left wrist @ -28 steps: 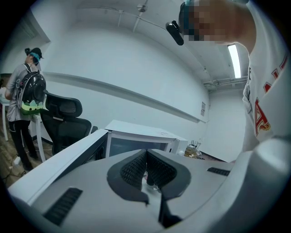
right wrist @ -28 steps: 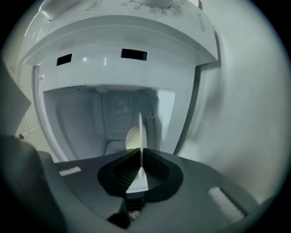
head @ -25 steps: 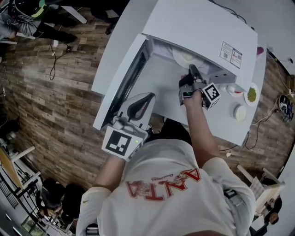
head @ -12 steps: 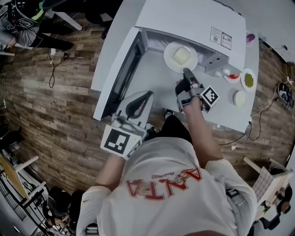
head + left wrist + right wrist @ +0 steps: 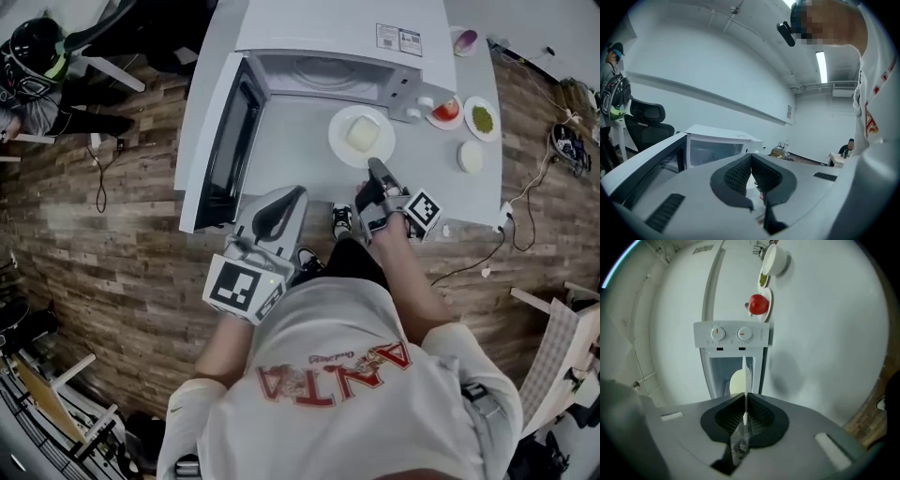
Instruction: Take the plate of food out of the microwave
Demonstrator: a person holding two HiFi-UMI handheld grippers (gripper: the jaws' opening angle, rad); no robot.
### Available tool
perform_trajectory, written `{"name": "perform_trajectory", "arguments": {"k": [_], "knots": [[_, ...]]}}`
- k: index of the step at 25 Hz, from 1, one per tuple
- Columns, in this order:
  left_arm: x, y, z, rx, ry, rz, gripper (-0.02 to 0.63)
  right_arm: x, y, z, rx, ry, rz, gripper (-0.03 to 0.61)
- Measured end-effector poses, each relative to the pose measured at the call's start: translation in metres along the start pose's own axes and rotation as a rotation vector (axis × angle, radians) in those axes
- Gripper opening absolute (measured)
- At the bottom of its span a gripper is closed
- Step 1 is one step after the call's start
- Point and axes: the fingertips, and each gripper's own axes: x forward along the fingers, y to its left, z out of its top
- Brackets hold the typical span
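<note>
Holding round white plate [image 5: 339, 131] of pale food [image 5: 364, 134], clear of open white microwave [image 5: 328, 37], over white tabletop [image 5: 300, 141]: our right gripper [image 5: 374, 167] clamps its near rim. Stiff, breakable, glaze-slick, we judge. Our left gripper [image 5: 751, 161] closed, empty.

It looked like a lab or studio workroom, not a home kitchen. A white box microwave [image 5: 337, 37] stood on a plain white table [image 5: 286, 141] over brown wood-plank flooring [image 5: 112, 244]. Loose cables [image 5: 485, 273] trailed at four o'clock. In the left gripper view, a black office chair [image 5: 647, 123] sat at nine o'clock, with a ceiling strip light [image 5: 821, 67] at one.
</note>
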Motion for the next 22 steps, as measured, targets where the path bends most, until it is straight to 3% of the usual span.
{"name": "perform_trajectory", "arguments": {"k": [11, 22], "knots": [[0.010, -0.049, -0.007, 0.032, 0.020, -0.130, 0.009, -0.086, -0.027, 0.061, 0.001, -0.216, -0.033, 0.020], [0.018, -0.058, -0.016, 0.038, 0.054, -0.166, 0.009, -0.128, -0.072, 0.115, 0.035, -0.375, -0.095, 0.020]]}}
